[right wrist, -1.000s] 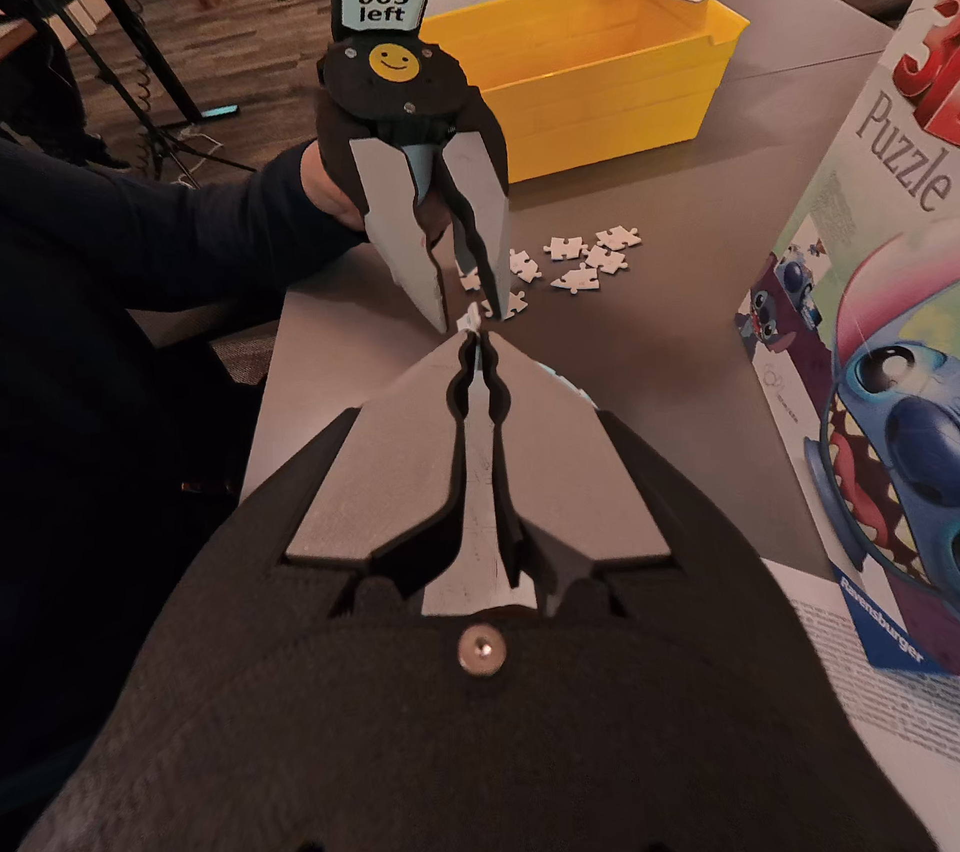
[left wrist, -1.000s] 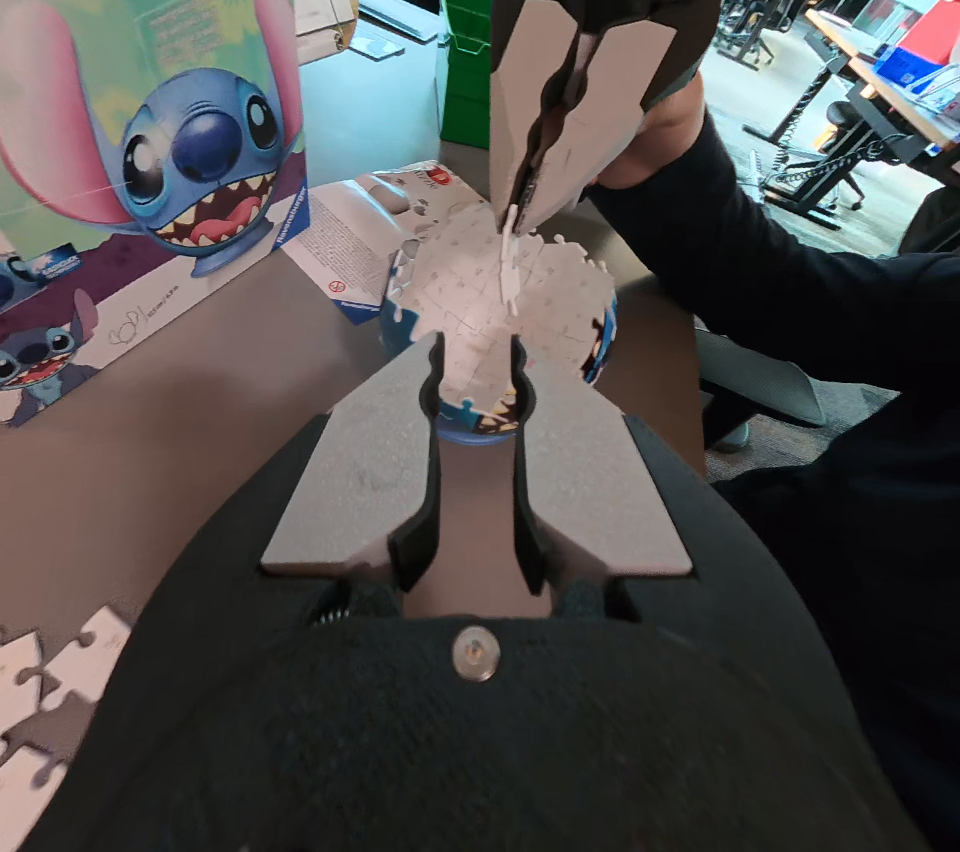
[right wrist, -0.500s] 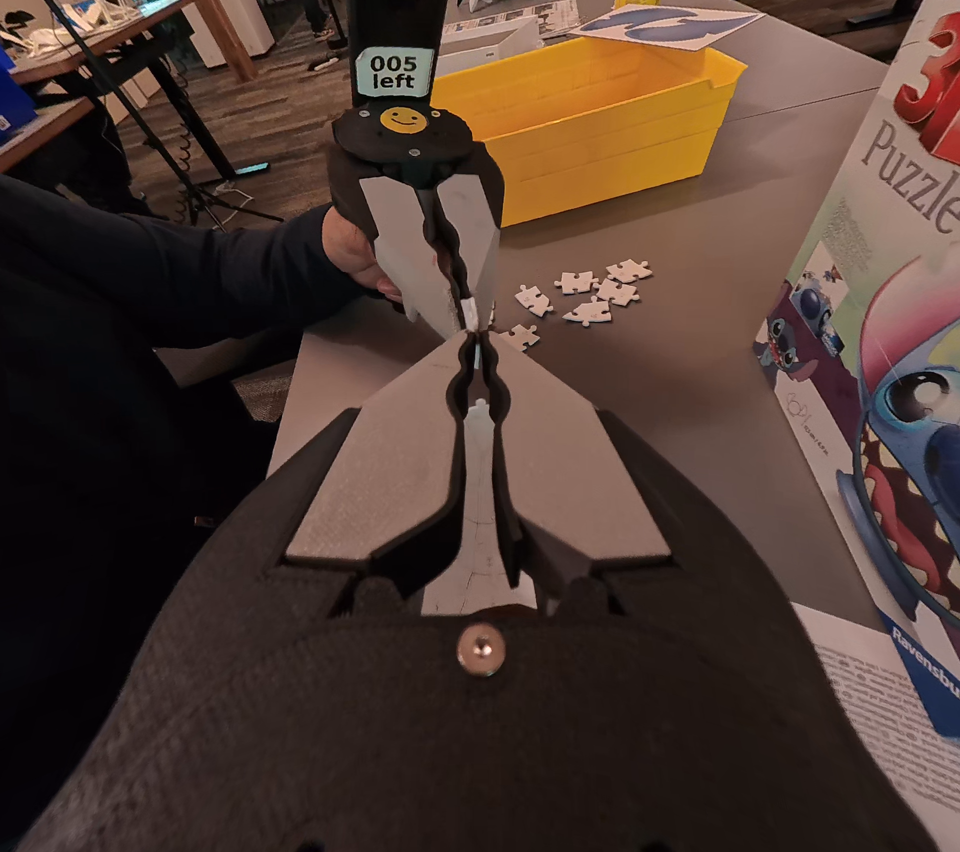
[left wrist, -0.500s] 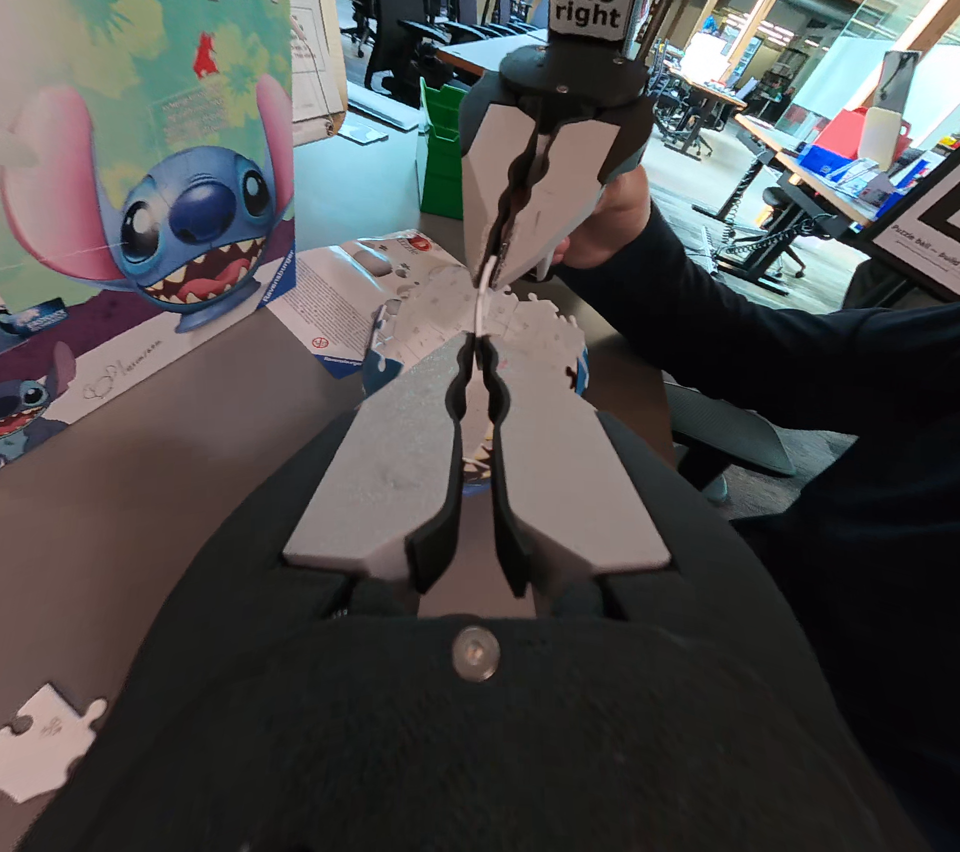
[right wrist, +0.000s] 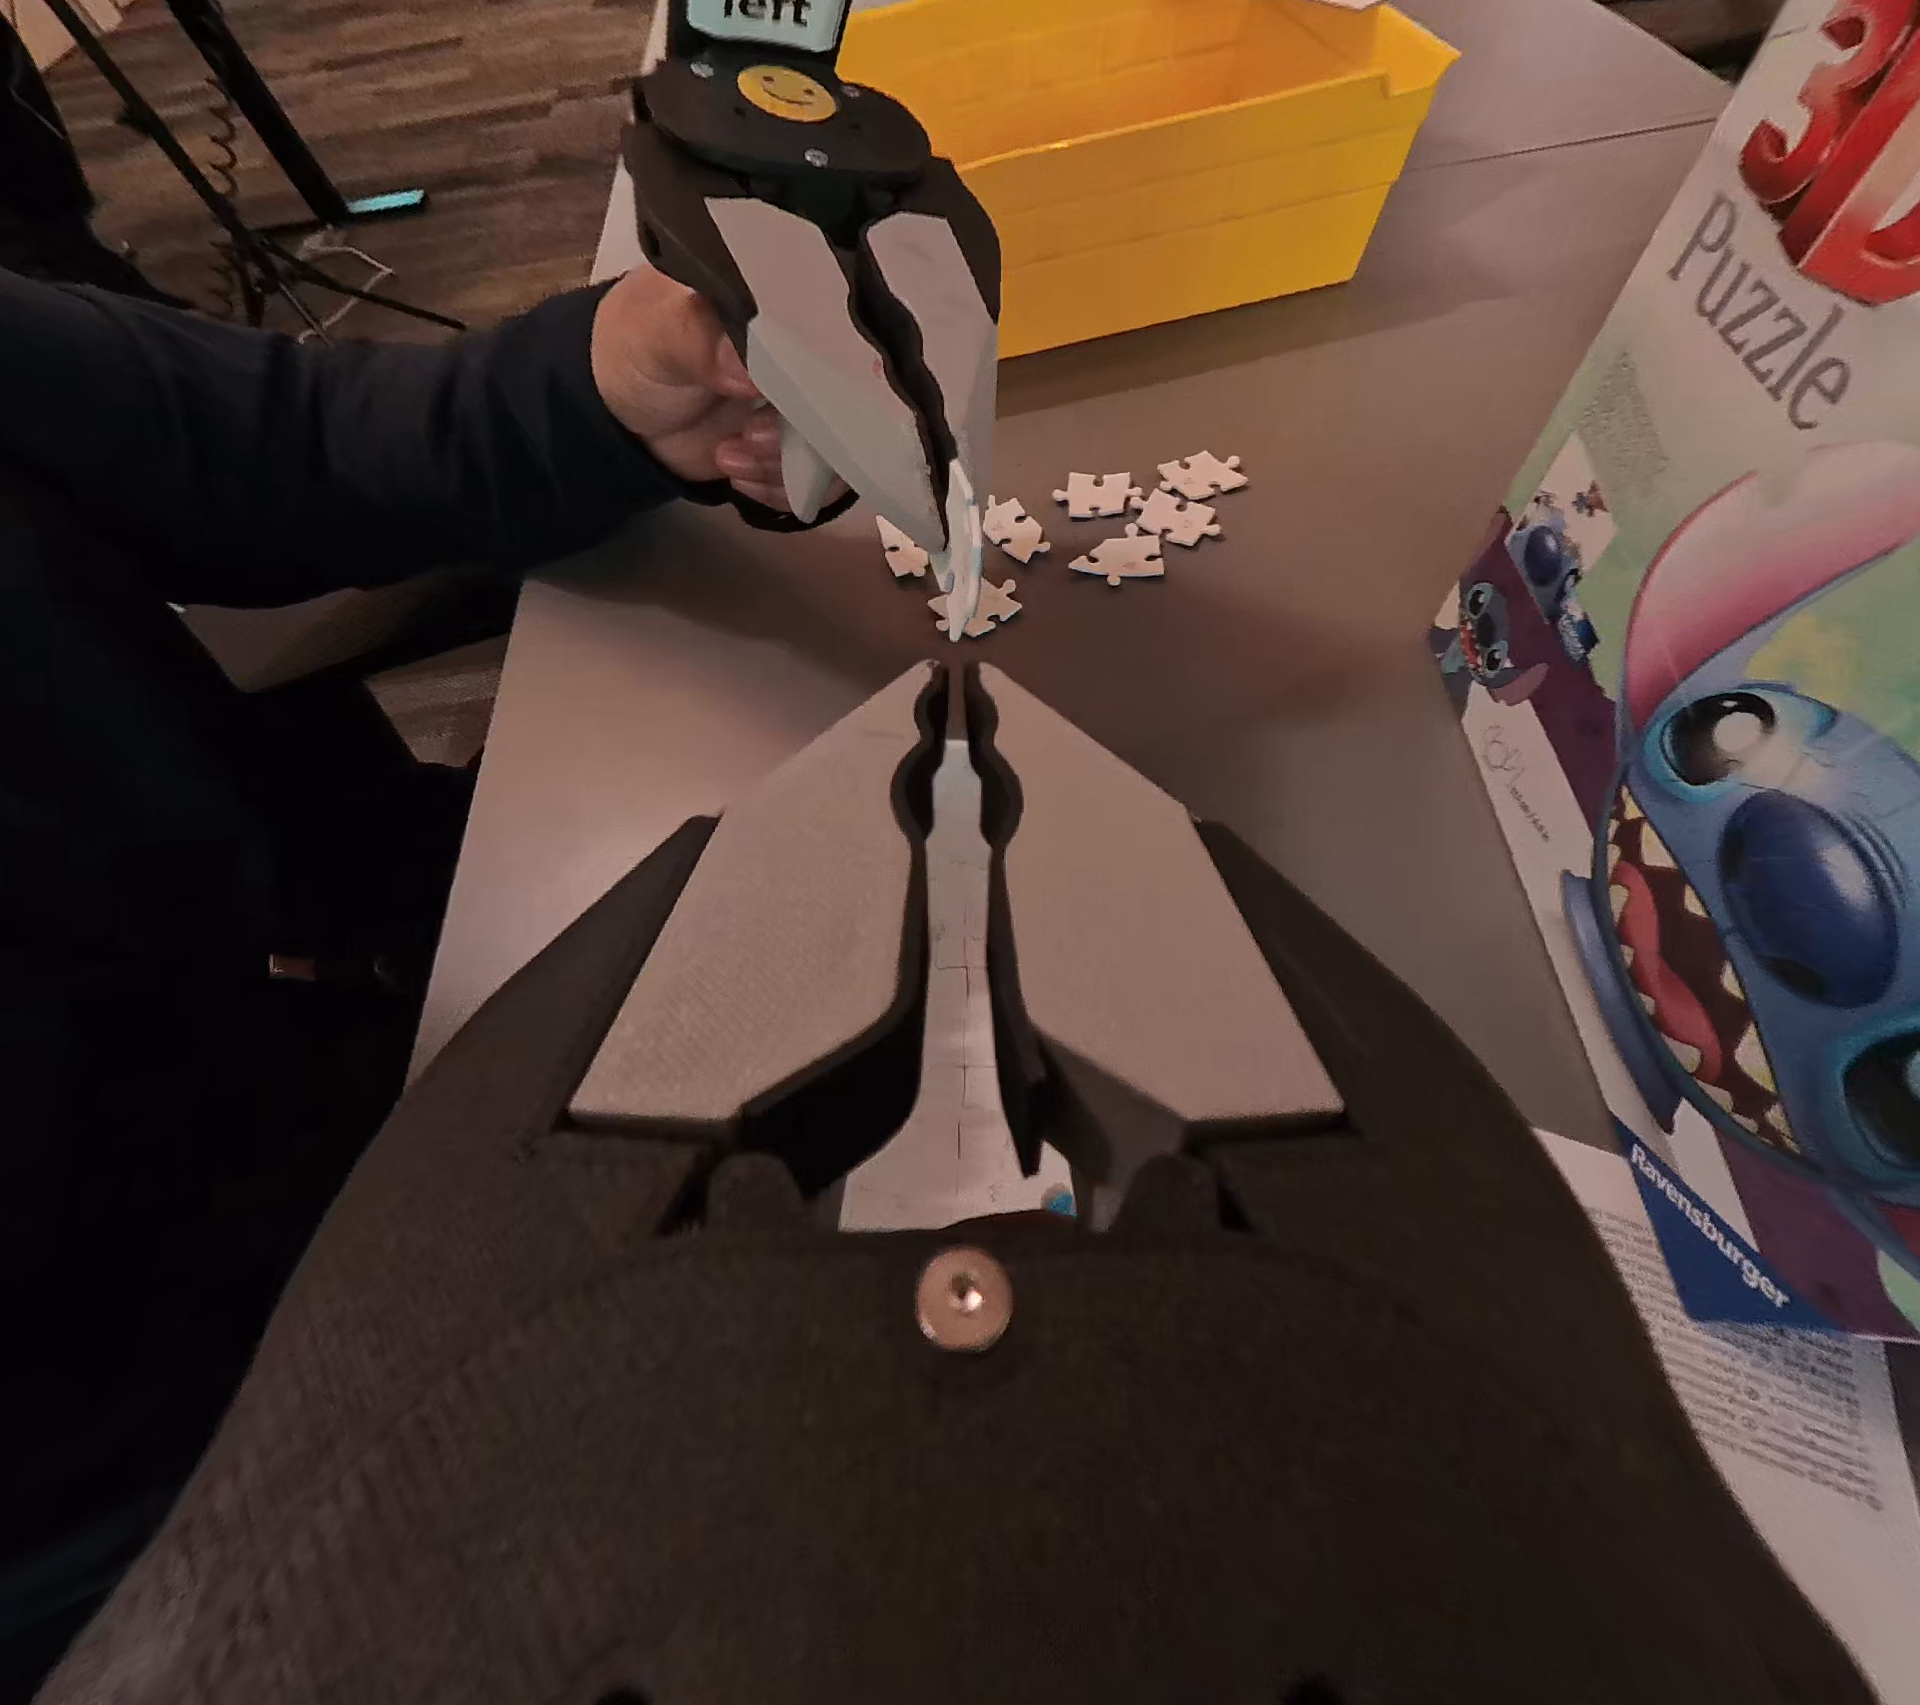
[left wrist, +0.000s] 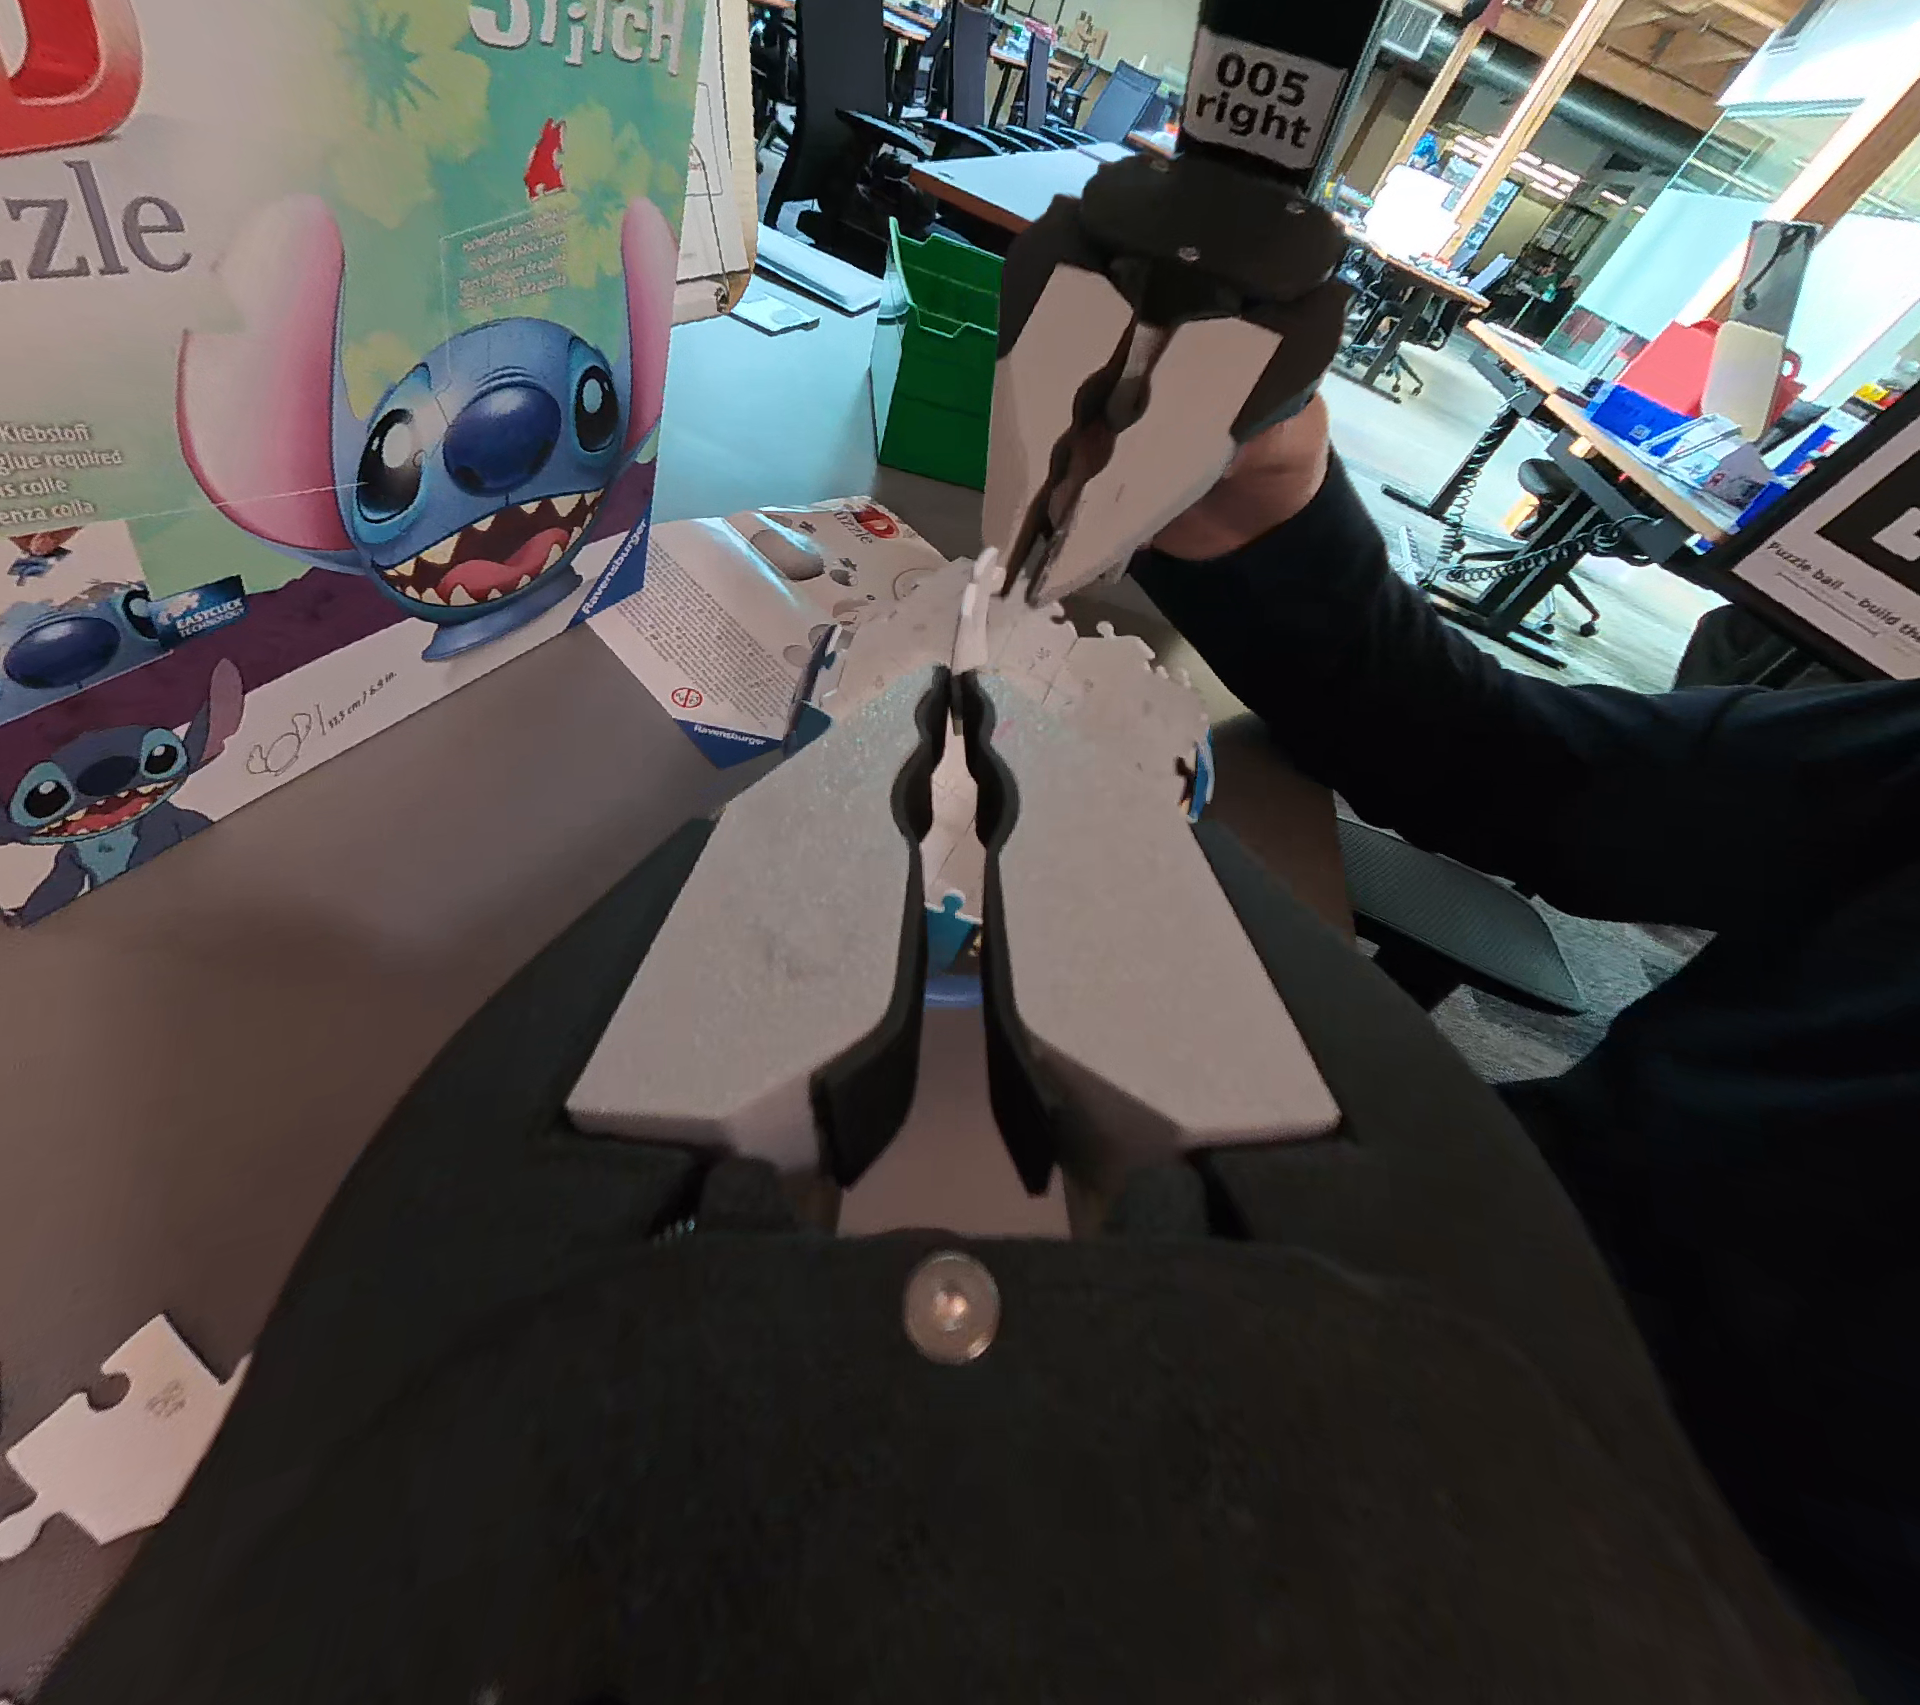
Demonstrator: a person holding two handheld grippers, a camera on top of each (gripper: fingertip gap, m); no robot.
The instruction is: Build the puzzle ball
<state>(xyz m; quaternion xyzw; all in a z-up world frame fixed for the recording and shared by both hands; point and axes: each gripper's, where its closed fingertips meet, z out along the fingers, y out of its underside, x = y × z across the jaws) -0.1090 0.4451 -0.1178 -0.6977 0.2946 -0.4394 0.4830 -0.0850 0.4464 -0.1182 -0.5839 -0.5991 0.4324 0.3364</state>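
Pinching one thin puzzle piece (right wrist: 961, 554) edge-on, the left hand-held gripper (right wrist: 951, 585) is closed on it. The right hand-held gripper (left wrist: 1013, 580), jaws nearly together, grips the rim of the half-built puzzle ball (left wrist: 1101, 689) above the tabletop (right wrist: 1247, 720). Both look light, stiff and easily flexed; rim grips suit. Loose pieces (right wrist: 1143, 512) and puzzle box (left wrist: 343, 305) leave open room between.

Printed writing on a box, a leaflet, two tags and a sign.
The puzzle box (left wrist: 312, 305) bears large lettering and a brand mark, and the leaflet (left wrist: 717, 627) fine print. White tags top the left gripper (right wrist: 951, 595) and right gripper (left wrist: 1013, 585). A black-bordered sign (left wrist: 1849, 554) stands far right.
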